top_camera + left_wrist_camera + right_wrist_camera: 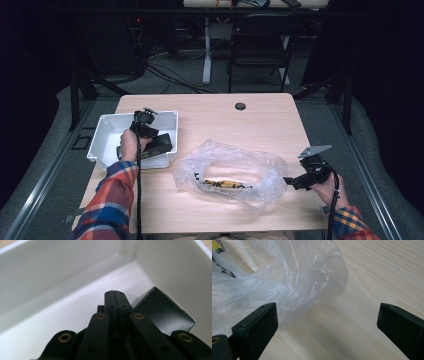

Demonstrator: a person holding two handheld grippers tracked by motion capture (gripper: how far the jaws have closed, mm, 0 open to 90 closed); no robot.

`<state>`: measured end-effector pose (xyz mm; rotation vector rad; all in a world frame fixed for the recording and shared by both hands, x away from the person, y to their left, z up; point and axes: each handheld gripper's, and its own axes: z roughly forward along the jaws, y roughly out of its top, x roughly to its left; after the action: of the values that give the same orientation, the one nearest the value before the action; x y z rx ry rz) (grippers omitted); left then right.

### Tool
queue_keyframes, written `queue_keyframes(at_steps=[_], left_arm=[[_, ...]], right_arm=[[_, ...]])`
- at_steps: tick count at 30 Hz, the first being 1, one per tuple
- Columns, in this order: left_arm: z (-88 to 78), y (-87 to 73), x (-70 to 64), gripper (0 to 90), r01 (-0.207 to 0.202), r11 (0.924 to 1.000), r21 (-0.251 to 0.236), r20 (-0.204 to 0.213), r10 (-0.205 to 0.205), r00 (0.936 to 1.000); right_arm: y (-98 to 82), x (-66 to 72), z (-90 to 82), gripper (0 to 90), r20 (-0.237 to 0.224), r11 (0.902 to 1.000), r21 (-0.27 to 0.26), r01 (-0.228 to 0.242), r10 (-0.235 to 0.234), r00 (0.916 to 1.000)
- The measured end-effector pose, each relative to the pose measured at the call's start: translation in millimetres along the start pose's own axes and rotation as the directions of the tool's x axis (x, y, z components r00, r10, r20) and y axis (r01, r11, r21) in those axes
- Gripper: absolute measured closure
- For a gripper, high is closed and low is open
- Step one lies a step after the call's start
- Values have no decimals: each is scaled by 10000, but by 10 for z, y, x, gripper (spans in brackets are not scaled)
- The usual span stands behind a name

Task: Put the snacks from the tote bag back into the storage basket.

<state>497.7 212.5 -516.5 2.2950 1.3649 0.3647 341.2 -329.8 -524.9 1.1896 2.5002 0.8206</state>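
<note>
Two grippers work at opposite ends of the pale wooden table. At the left, the left gripper reaches down into the white rectangular plastic bin, its jaws pressed flat together with nothing between them; a black cardboard box lies just beside the tips, tilted against the bin's floor and not gripped. From the high view the same box sits toward the bin's right wall, partly hidden by the hand, so whether the jaw tips touch it is hard to say. In the middle of the table lies a crumpled clear plastic bag holding a yellow-and-black packet. At the right, the right gripper hovers low over the wood with its jaws spread wide, holding nothing, and the bag's loose edge lies just ahead of its left jaw. The step in hand looks like fetching the box from the bin for the bag. Next, the left jaws would need to open and straddle the box, while the right closes on the bag's rim.
</note>
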Motion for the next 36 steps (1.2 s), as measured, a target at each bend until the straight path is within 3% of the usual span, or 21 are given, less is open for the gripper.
queue_keyframes(at_steps=[7, 11, 19, 21, 22, 26, 27, 29, 34, 36], left_arm=[[-22, -62, -19, 893, -30, 9999, 101, 303, 27, 9995], [-28, -80, -23, 893, -98, 9997, 223, 283, 92, 9996], [-49, -75, -35, 847, -117, 9999, -18, 162, 117, 9998], [-75, -69, -44, 799, -191, 9996, -200, 107, 193, 9998], [-95, -68, -45, 770, -278, 9989, -378, 285, 289, 9992], [-186, -76, -52, 565, -288, 9961, -830, 361, 319, 9988], [-211, -77, -55, 495, -338, 9964, -776, 176, 352, 9992], [-267, -86, -56, 399, -311, 9957, -876, 229, 333, 9992], [-460, -118, -93, 286, -353, 9931, -1117, -18, 353, 9994], [-539, -138, -118, 256, -386, 9932, -1099, 204, 411, 9989]], right_arm=[[7, 6, -3, 27, 54, 10000, -2, 65, -65, 10000], [8, 8, 1, 27, 45, 10000, -3, 41, -41, 10000], [10, 9, -2, 27, 65, 10000, -6, 56, -56, 10000], [9, 7, -4, 27, 57, 10000, -27, 47, -47, 10000], [9, 5, -6, 27, 51, 10000, -30, 49, -49, 10000], [7, -3, -14, 27, 46, 10000, -35, 27, -27, 10000], [10, -3, -16, 27, 72, 10000, -12, 52, -51, 10000], [12, -2, -20, 27, 89, 10000, -45, 63, -63, 9999], [16, -1, -42, 27, 133, 9999, -137, 19, -17, 9999], [16, 0, -46, 27, 114, 9998, -211, -36, 38, 9999]])
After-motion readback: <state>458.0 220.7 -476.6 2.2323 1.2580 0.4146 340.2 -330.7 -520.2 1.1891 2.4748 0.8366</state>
